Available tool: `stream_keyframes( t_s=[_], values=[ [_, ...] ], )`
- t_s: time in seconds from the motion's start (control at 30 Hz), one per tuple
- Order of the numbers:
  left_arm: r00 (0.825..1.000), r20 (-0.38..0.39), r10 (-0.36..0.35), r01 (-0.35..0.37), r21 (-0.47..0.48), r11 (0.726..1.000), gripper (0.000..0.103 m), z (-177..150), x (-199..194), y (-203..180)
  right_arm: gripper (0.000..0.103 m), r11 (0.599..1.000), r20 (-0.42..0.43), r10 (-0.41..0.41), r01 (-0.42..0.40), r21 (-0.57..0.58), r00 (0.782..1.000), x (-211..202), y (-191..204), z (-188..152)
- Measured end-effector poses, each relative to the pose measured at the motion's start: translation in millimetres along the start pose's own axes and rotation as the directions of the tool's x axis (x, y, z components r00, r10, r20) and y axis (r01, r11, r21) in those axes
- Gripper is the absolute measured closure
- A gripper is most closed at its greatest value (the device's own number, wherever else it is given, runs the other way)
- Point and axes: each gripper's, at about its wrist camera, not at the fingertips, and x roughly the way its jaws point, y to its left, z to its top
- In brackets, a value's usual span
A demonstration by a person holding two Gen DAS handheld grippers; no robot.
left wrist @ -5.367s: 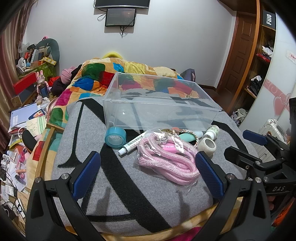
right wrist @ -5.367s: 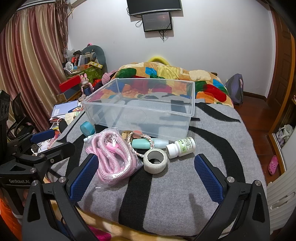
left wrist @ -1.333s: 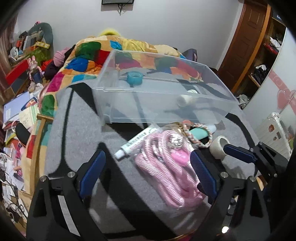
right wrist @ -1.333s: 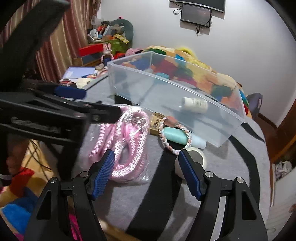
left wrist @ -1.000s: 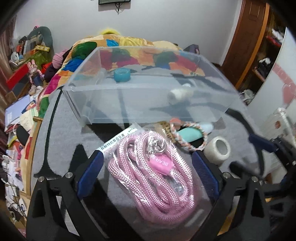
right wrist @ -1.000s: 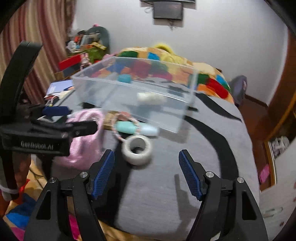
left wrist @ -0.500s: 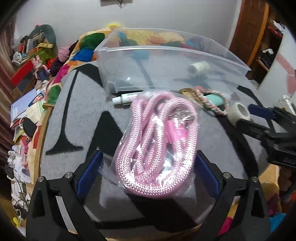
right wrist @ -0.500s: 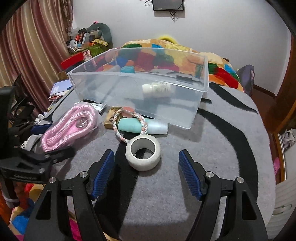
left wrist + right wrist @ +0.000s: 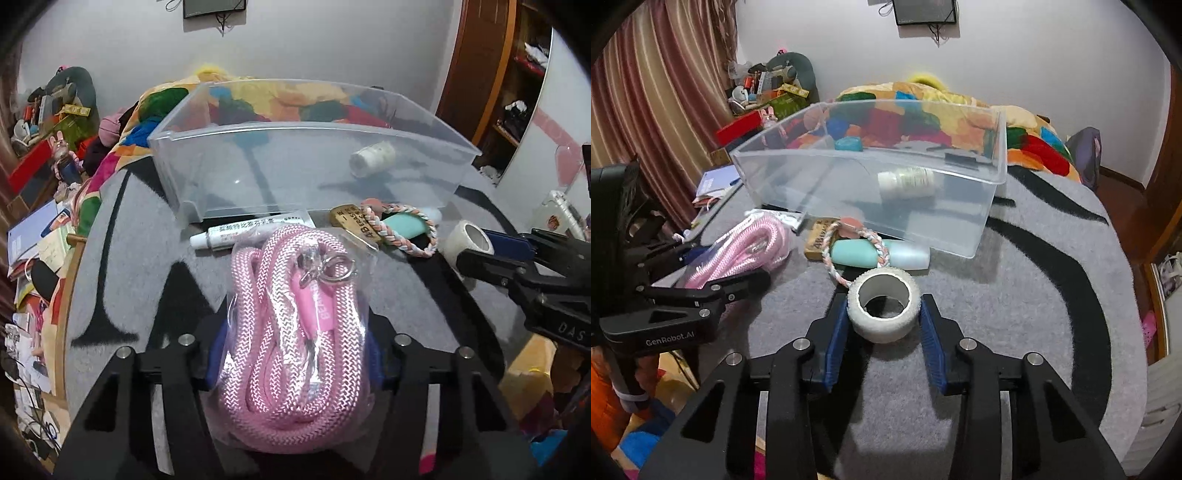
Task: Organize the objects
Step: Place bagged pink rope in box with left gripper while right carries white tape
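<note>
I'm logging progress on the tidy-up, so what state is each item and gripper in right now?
left gripper: shut on the bagged pink rope
right gripper: shut on the white tape roll
clear bin: open-topped, no lid
white bottle: on its side in the bin
teal tape roll: in the bin
glue tube: capped, outside the bin

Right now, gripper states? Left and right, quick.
Left gripper: shut on the bagged pink rope.
Right gripper: shut on the white tape roll.

tube label [image 9: 255, 228] print too small
</note>
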Motion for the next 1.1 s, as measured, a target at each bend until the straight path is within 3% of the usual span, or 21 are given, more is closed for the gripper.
stream_keyframes(
  t_s=[0.37,0.7,0.87,1.1],
  values=[
    [0.994,0.101,-0.031,0.036,-0.048,0.998,0.049,11,-47,12,0.068,1.000,0.112,0.014,-0.015,0.014,0.994,-38,-1,20],
    [0.970,0.239,-0.040,0.051,-0.040,0.998,0.049,76,-67,13,0.068,0.997,0.194,-0.042,0.028,0.077,0.980,-47,-11,68],
    [0.971,0.235,-0.042,0.053,-0.040,0.998,0.049,103,-55,15,0.068,0.995,0.200,-0.069,0.053,0.089,0.977,-34,-15,88],
    [0.989,0.138,-0.047,0.054,-0.047,0.997,0.049,129,-8,15,0.068,0.991,0.098,-0.102,0.093,0.094,0.990,5,-27,102]
  ],
)
